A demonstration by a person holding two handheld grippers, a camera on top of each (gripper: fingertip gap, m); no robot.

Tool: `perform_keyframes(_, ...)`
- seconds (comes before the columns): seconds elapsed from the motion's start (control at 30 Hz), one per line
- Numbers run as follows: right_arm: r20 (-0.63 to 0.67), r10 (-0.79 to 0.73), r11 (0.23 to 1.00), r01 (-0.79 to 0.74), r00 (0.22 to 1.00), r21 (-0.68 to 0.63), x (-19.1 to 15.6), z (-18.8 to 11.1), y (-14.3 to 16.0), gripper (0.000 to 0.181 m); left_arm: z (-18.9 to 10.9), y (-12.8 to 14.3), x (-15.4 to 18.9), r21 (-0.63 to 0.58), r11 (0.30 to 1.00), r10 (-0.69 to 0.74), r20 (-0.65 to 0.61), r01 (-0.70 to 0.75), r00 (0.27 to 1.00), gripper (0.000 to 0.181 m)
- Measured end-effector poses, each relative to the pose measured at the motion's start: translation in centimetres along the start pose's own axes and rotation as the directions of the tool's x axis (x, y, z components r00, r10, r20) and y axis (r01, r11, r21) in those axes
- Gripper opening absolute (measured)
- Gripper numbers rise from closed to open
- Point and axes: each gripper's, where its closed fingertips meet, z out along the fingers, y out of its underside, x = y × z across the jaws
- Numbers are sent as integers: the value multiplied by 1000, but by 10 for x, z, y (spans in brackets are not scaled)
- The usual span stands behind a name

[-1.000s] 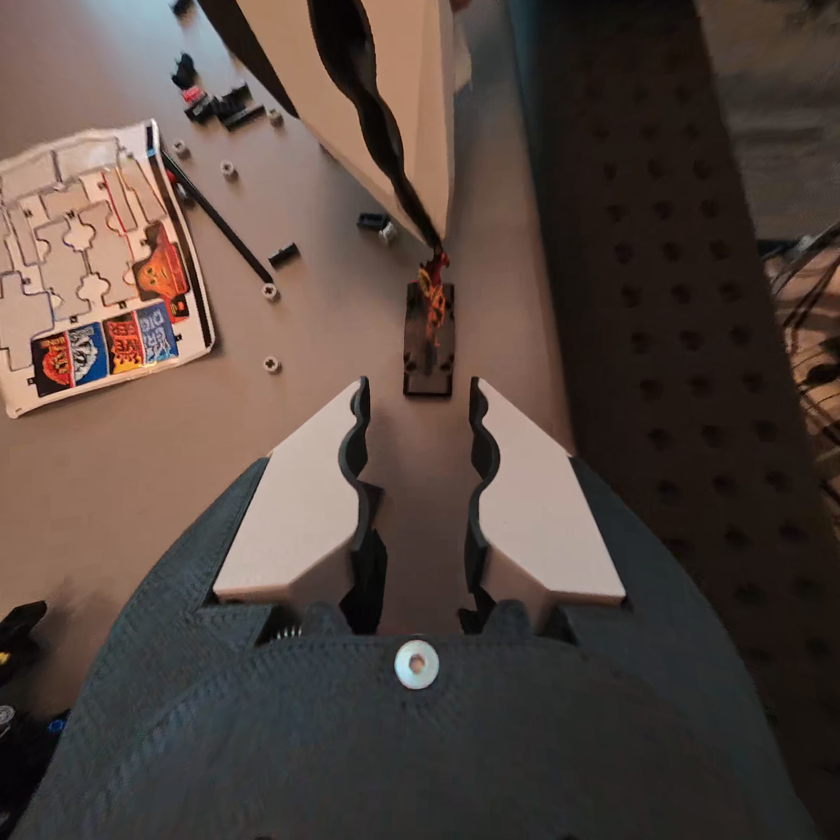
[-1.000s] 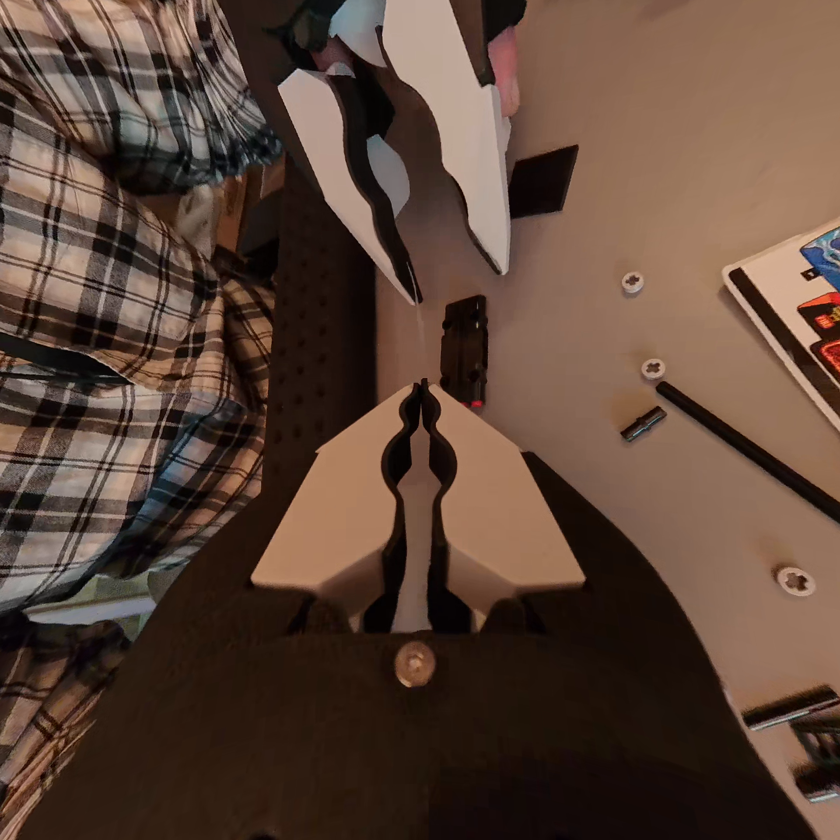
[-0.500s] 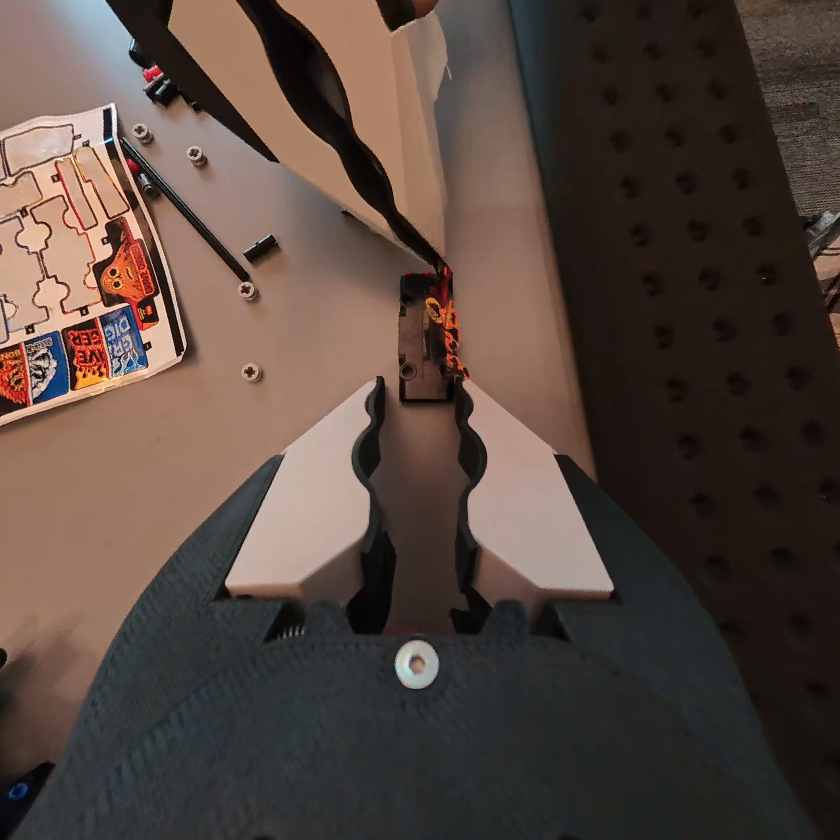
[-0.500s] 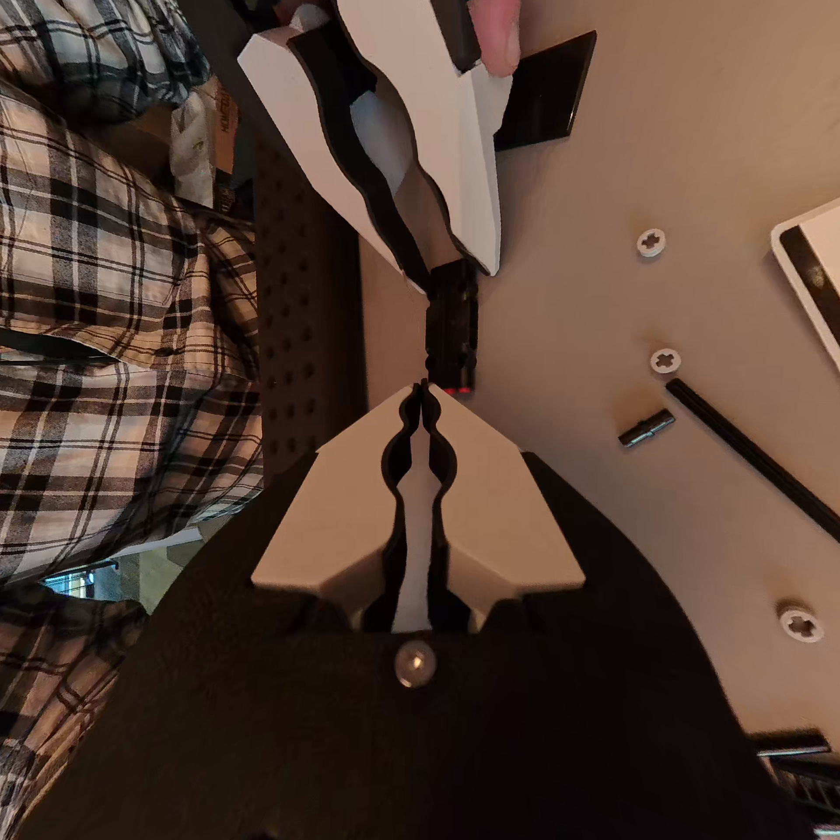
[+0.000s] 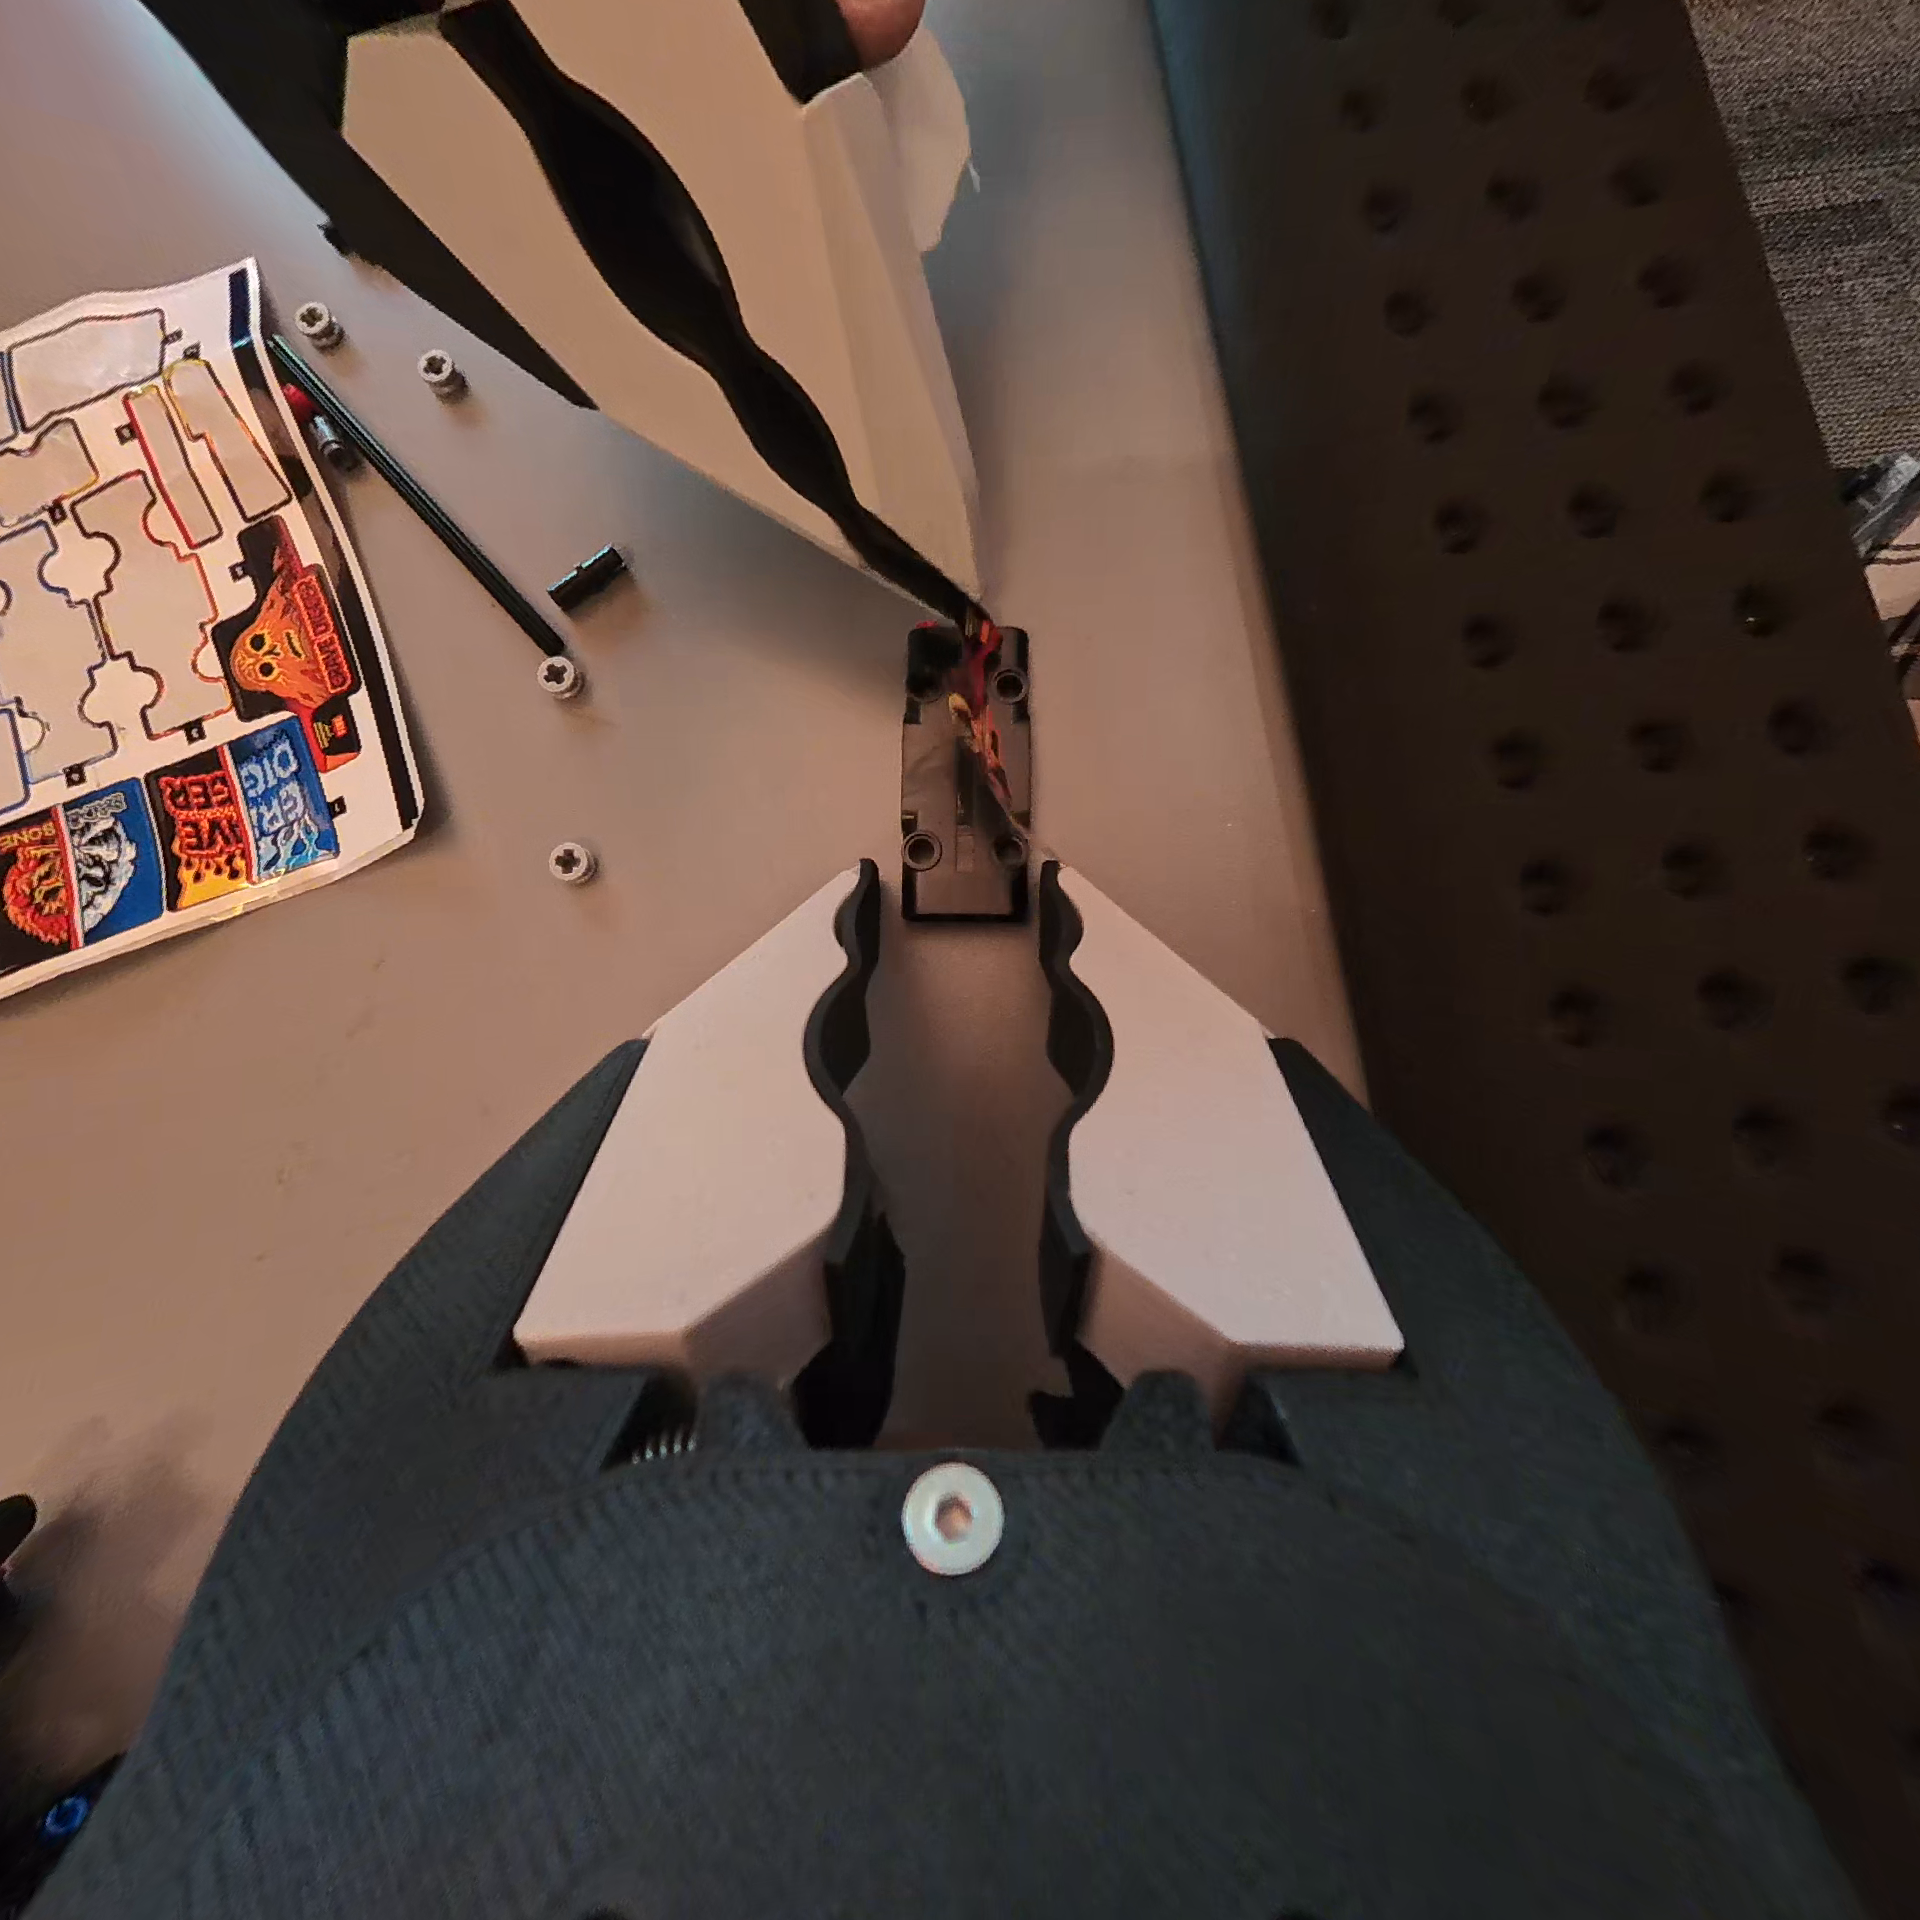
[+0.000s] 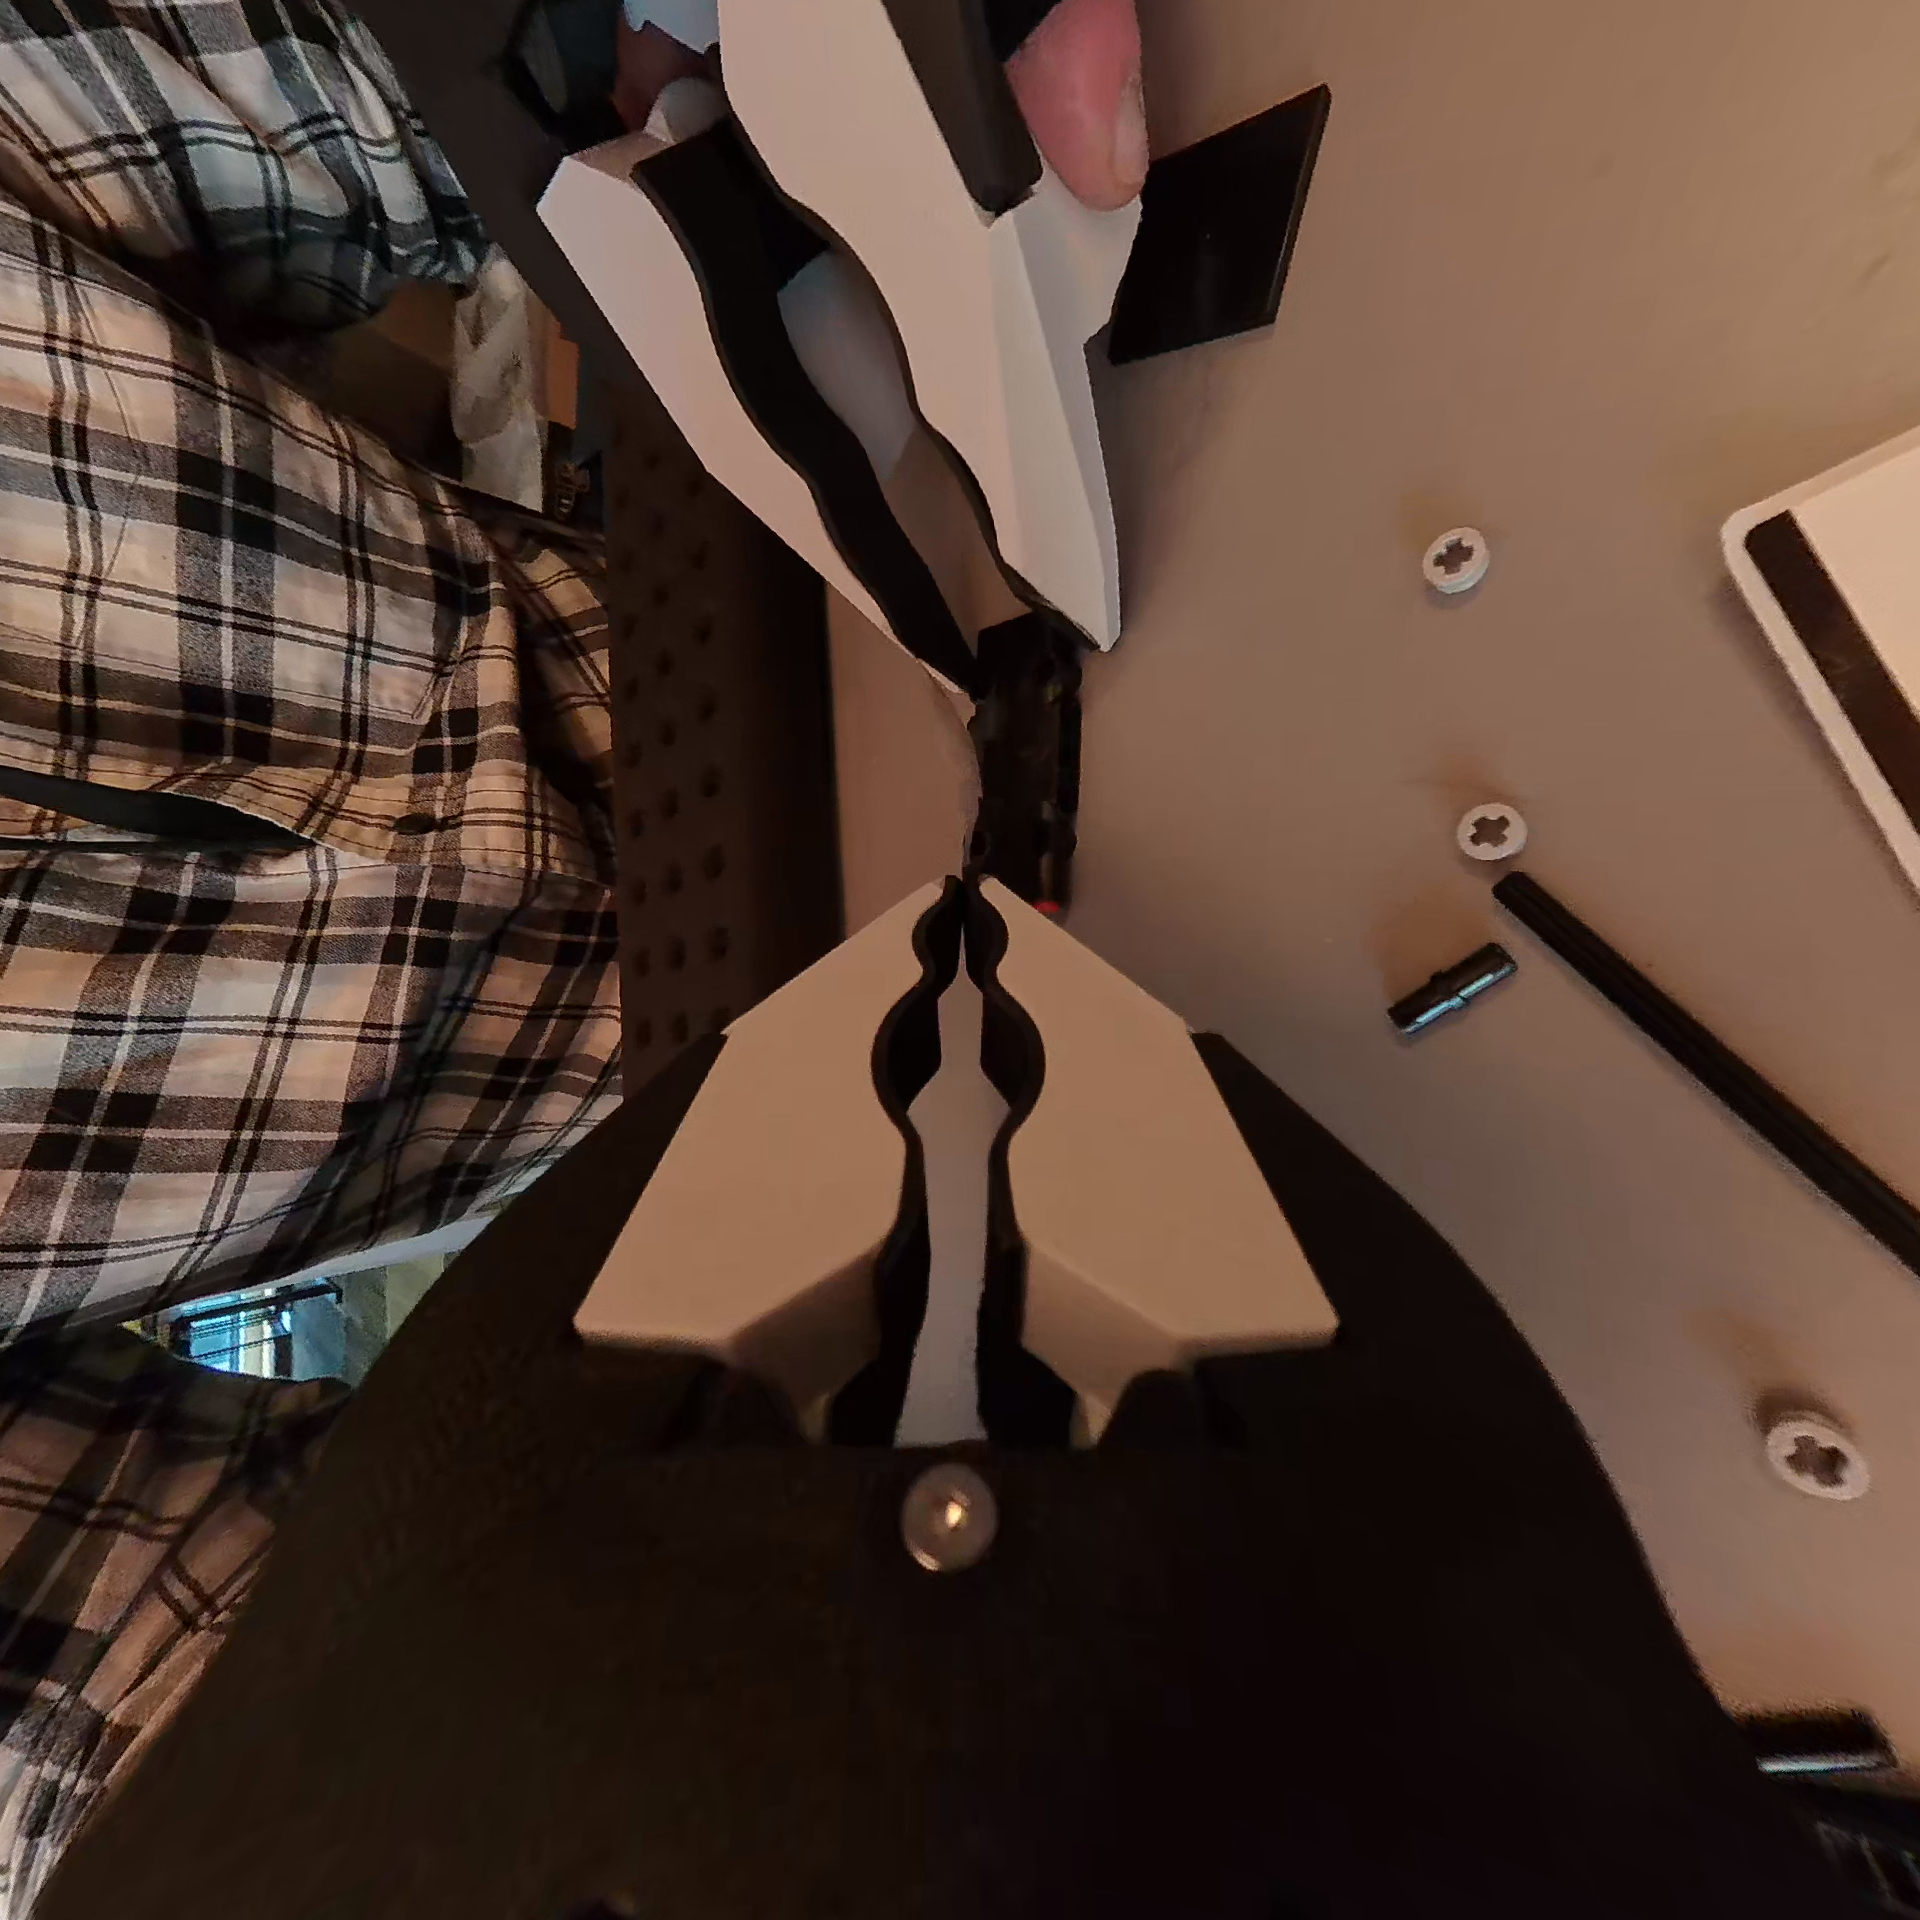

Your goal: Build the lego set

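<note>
Left wrist view is filled along its lower half by the left gripper (image 5: pixel 956 883), whose white fingers stand apart, released, with their tips on either side of the near end of a small black lego panel (image 5: pixel 966 774) lying flat on the grey table (image 5: pixel 727 935) just above the middle of the frame. From the upper middle the right gripper (image 5: pixel 961 603) slants down, its tips pressed together and clenched on a thin flame-coloured sticker (image 5: pixel 982 727) that lies over the top of the panel. A dark perforated board (image 5: pixel 1610 727) runs down the right side of the frame. At the left edge lies a sticker sheet (image 5: pixel 177 623), mostly empty outlines with a few coloured stickers left. Beside it a thin black rod (image 5: pixel 416 509) lies at a slant, with a short black pin (image 5: pixel 587 577) to its right and several small grey round pieces (image 5: pixel 571 860) scattered near. Right wrist view shows the right gripper (image 6: pixel 961 888) at the centre with its tips meeting just at the near end of the black lego panel (image 6: pixel 1029 758), and the left gripper (image 6: pixel 1029 623) coming down from the top, spread across the panel's far end. A plaid shirt (image 6: pixel 260 727) fills the left side, and a black flat plate (image 6: pixel 1216 229) lies in the upper right.
</note>
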Motion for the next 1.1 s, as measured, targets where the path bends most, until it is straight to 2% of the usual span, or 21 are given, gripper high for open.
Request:
perform_keyframes(0.2,31,7,999,-8,999,40,-2,-3,-2,0,0,0,1,5,1000,-4,-13,4,1000,32)
perform_keyframes(0.37,51,16,998,-19,999,53,-3,-4,-1,0,0,-1,5,7,1000,-2,-33,2,999,41)
perform_keyframes(1.1,50,52,999,-52,997,-3,4,1,2,0,1,-3,4,8,999,34,-15,-34,999,27)
